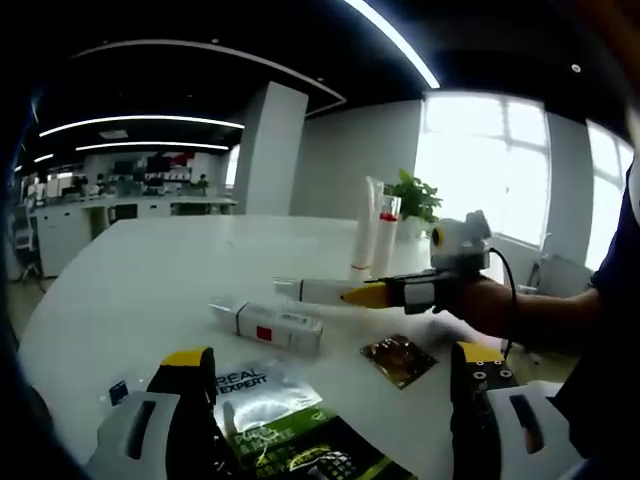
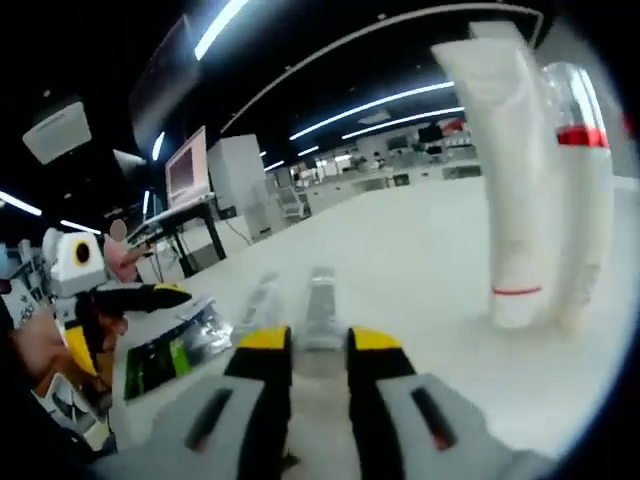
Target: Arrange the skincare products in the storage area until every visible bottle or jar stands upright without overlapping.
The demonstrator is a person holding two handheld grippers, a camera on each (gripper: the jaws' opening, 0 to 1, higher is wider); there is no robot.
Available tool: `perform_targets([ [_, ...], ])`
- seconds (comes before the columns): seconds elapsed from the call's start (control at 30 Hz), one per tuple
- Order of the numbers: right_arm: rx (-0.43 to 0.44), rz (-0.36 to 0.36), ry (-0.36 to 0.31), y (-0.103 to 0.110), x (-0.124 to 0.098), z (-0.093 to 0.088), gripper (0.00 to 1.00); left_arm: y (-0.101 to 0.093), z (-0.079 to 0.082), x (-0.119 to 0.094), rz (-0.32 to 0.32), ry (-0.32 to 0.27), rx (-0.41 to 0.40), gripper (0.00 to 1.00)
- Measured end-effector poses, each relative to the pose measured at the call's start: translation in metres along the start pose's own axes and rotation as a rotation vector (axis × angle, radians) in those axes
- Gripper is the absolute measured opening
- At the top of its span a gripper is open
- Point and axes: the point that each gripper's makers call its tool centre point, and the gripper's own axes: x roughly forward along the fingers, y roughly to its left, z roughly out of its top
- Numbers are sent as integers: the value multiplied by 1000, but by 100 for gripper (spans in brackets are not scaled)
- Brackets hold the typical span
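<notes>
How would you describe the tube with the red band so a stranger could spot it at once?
Start at the white table and look to its far edge, before the bright windows and the potted plant. Two tall tubes stand upright there, side by side. The tube with the red band is the one nearer the plant; its neighbour, the plain white tube, has no such band.

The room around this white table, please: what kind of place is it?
Probably an open-plan office or lab. Long ceiling light strips run over rows of desks, a large window stands behind a potted plant, and a screen on a stand is nearby.
</notes>
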Motion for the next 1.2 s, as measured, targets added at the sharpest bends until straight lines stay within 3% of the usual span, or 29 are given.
perform_targets([
  [0.23,91,49,-73,4,-8,17,18,-2,2,1,-6,-7,-19,100],
  [0.47,209,143,-148,27,-19,24,19,-3,7,2,-25,-29,-52,100],
  [0.63,322,222,-202,41,-27,28,19,-9,14,5,-73,-54,-111,100],
  [0.93,341,233,-217,49,-35,25,19,-13,31,11,-138,-111,-204,100],
  [1.2,337,257,-236,57,-39,31,19,-13,45,20,-175,-143,-230,100],
])
